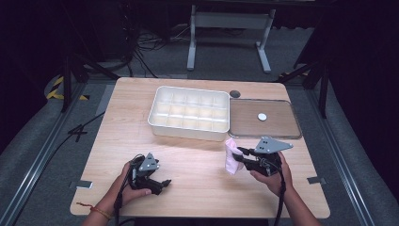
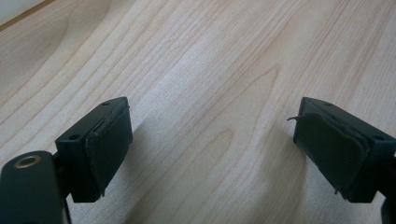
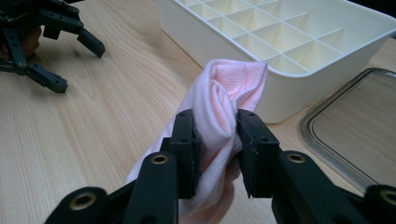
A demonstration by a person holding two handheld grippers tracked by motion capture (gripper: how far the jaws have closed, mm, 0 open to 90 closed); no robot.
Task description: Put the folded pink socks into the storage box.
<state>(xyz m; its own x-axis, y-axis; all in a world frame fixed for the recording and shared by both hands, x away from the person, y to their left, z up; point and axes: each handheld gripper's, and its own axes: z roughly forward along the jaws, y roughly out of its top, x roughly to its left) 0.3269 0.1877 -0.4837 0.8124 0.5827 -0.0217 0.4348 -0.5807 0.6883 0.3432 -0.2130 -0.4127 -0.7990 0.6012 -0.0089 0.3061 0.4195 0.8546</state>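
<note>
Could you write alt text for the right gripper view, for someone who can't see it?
Two black jaws of the right gripper pinch a folded pink cloth above a wooden table. Behind it sits a white divided tray, with a clear lid lying flat at right.

Overhead light is brightening the surface [image 1: 197, 155]; surroundings are lying dark; close gripper views are showing soft blur.

Tray [image 1: 157, 123] mid-table [image 1: 117, 141], lid [image 1: 244, 129] right — cloth [image 1: 231, 155] before both

The cloth's [image 3: 219, 116] lower end drops behind the right gripper's [image 3: 218, 140] jaws, cut off by the edge.
</note>
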